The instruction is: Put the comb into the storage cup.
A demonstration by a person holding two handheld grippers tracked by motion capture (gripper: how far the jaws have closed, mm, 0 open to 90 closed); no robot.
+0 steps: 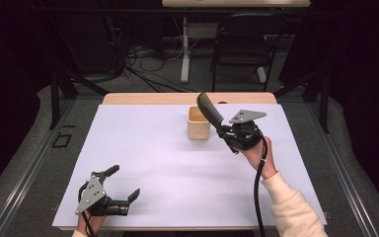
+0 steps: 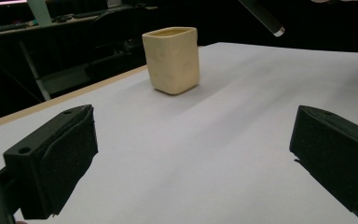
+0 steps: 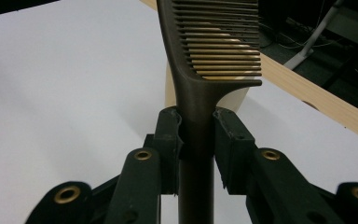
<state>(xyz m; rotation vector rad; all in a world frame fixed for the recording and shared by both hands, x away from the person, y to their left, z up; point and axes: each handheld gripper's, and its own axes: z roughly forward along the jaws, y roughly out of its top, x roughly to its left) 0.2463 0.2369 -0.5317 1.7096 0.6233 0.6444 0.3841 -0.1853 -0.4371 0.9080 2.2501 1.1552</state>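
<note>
Right gripper (image 3: 196, 140) clamped on comb (image 3: 214, 42) handle, comb raised beside cream cup (image 1: 199, 123); left gripper (image 1: 121, 185) with jaws apart, idle near table edge; risk: long comb pivots in pads, teeth catch rim, cup tips.

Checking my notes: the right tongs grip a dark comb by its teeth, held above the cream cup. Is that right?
Not quite. The right tongs grip the dark comb by its handle, not its teeth, as the right gripper view shows; it is held above the cream cup.
</note>
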